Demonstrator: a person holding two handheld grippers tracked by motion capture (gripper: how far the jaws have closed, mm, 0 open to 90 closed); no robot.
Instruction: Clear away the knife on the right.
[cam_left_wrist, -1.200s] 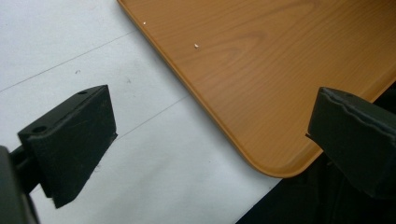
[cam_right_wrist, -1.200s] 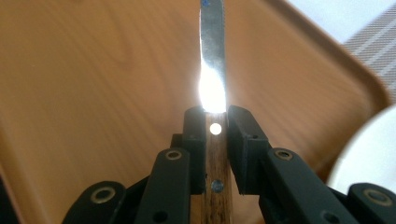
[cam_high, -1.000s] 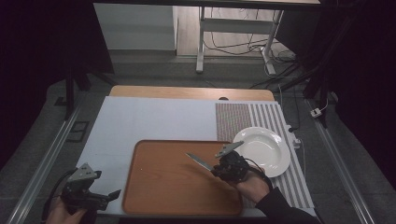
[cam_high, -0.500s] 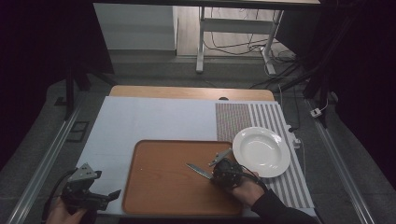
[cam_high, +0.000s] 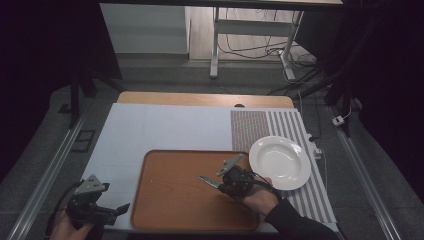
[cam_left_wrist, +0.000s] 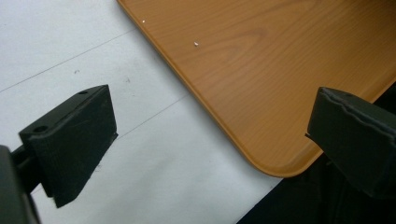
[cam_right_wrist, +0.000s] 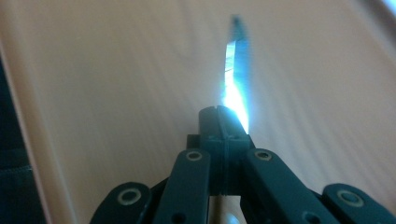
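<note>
Clenched tight, the jaws of the right gripper (cam_high: 218, 183) are pinching a thin metal utensil (cam_high: 207, 181), probably a knife, whose shiny blade is sticking out ahead of them in the right gripper view (cam_right_wrist: 235, 79); they have just been closing on it. In the high view the utensil is hanging over the middle of the wooden tray (cam_high: 170, 200), pointing toward the tray's left side, and whether its tip is touching the wood cannot be told. Judging by that, the pick-up is done and the carrying is under way, while setting the piece down, most likely on the tray, is left to do. Released and standing wide apart with nothing between them, the jaws of the left gripper (cam_high: 120, 207) are hovering off the tray's near left corner, over the pale mat of the worktop (cam_high: 165, 127), with the tray's rounded corner (cam_left_wrist: 275, 154) lying just ahead of them. Nothing is lying on the tray itself. Beside its right edge a white plate (cam_high: 280, 162) is sitting on the striped mat (cam_high: 287, 127), and it is holding nothing either.
</note>
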